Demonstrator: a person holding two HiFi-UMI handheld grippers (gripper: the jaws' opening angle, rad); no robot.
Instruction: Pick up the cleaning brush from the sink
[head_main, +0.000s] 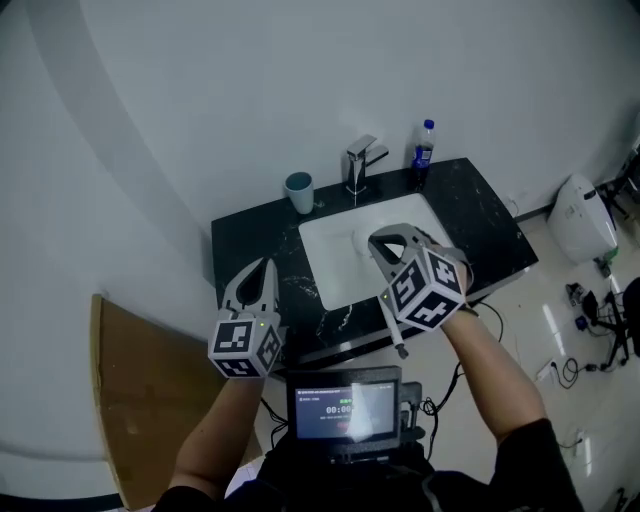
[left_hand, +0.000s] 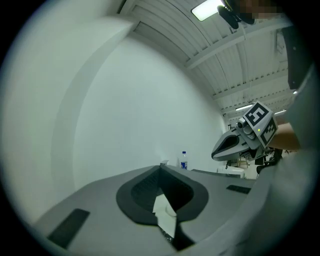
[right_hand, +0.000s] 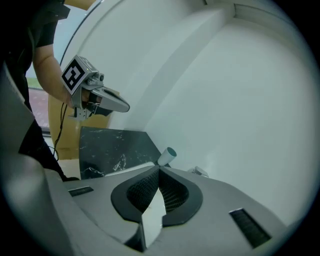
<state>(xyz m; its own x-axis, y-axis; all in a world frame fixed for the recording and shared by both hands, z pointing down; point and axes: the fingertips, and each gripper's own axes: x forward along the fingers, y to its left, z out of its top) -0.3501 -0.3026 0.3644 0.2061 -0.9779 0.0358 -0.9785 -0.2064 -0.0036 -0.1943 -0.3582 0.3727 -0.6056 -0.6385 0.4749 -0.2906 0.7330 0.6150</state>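
Observation:
A white sink (head_main: 335, 262) is set in a black marble counter (head_main: 248, 240). In the basin, right by my right gripper's tip, lies a small pale object (head_main: 357, 238); I cannot tell whether it is the brush. My right gripper (head_main: 373, 241) hovers over the sink's right half, shut with nothing between its jaws (right_hand: 159, 170). At the counter's front left corner my left gripper (head_main: 266, 264) is also shut and empty (left_hand: 161, 166). Each gripper view shows the other gripper: the right gripper (left_hand: 235, 142) and the left gripper (right_hand: 100, 100).
A chrome faucet (head_main: 360, 163) stands behind the sink, a teal cup (head_main: 299, 191) to its left and a blue-capped bottle (head_main: 423, 152) to its right. A white wall rises behind the counter. Beside the counter stand a wooden board (head_main: 130, 400) and a white appliance with cables (head_main: 582, 215).

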